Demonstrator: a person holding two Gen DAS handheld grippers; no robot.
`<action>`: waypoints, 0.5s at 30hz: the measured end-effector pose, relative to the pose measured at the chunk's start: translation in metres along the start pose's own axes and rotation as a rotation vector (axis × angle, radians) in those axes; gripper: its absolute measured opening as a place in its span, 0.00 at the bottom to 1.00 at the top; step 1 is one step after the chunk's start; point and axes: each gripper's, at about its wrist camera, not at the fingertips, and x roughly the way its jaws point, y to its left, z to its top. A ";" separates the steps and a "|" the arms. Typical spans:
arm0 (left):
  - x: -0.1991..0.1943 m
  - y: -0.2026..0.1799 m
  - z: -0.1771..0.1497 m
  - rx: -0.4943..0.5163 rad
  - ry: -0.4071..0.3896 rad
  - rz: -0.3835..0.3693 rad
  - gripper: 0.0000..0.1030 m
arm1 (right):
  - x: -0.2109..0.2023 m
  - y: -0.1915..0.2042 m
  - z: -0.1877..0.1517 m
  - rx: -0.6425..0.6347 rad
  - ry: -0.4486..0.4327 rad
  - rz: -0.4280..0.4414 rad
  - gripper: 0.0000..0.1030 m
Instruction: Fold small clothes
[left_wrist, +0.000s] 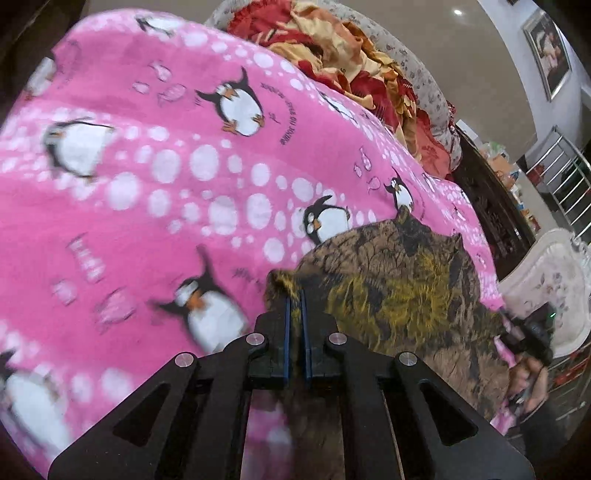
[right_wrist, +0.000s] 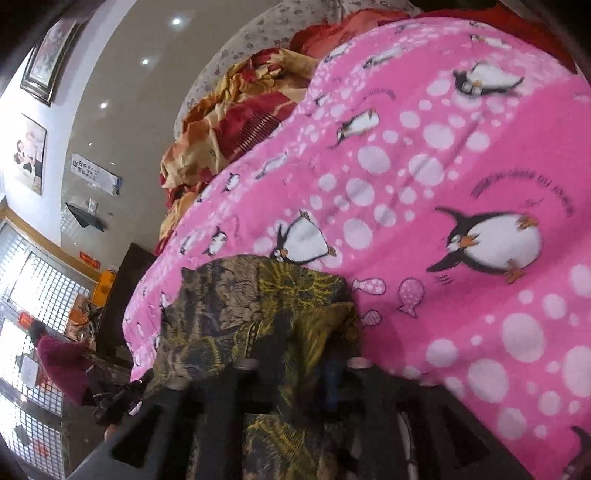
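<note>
A small brown, black and yellow patterned garment (left_wrist: 399, 291) lies on a pink penguin blanket (left_wrist: 147, 206). My left gripper (left_wrist: 295, 299) is shut on the garment's near left corner, its blue pads pinching the cloth. In the right wrist view the same garment (right_wrist: 251, 306) drapes over my right gripper (right_wrist: 295, 354), which is shut on its edge; the fingertips are largely hidden by cloth. The right gripper also shows in the left wrist view (left_wrist: 528, 336) at the garment's far right side.
A crumpled red and yellow quilt (left_wrist: 354, 59) is piled beyond the blanket, against a white floral headboard (left_wrist: 428, 85). A dark wooden bed frame (left_wrist: 491, 206) and a white chair (left_wrist: 546, 280) stand to the right. A person in maroon (right_wrist: 62, 362) stands by the window.
</note>
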 end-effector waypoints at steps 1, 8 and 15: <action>-0.007 -0.003 -0.005 0.011 -0.015 0.014 0.06 | -0.010 0.001 0.002 -0.006 -0.028 -0.021 0.38; -0.063 -0.011 -0.055 -0.010 -0.106 0.135 0.05 | -0.068 0.029 -0.003 -0.056 -0.136 -0.058 0.45; -0.086 -0.080 -0.059 0.177 -0.185 0.108 0.23 | -0.043 0.120 -0.064 -0.421 -0.008 -0.152 0.45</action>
